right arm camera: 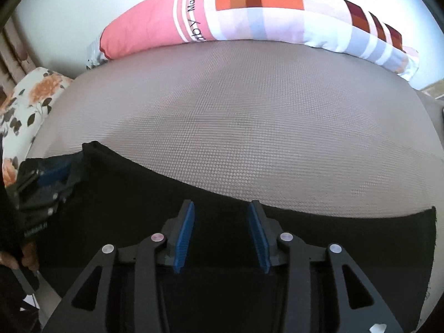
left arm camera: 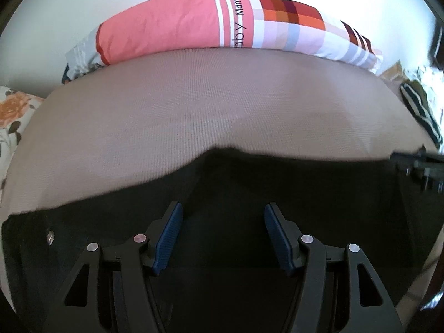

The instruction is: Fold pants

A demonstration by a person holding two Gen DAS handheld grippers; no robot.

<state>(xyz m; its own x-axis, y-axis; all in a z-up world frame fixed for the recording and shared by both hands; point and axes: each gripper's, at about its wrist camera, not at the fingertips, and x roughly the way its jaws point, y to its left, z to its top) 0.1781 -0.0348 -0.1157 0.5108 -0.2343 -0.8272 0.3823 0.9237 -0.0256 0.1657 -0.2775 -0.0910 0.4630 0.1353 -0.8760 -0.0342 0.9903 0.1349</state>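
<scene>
Hovering above the black pants [left arm camera: 249, 194], the left gripper [left arm camera: 223, 238] and right gripper [right arm camera: 219, 233] are both standing released, nothing between their blue pads [right arm camera: 184, 238]. The pants are lying flat across the near edge of the taupe mattress [right arm camera: 249, 105], so the step in hand looks like a regrasp between folds; next, each gripper likely needs to pinch an edge. A pink-and-checked pillow [left arm camera: 172, 25] is resting along the far edge, a floral cushion [right arm camera: 33, 97] sitting at the far left corner.
</scene>
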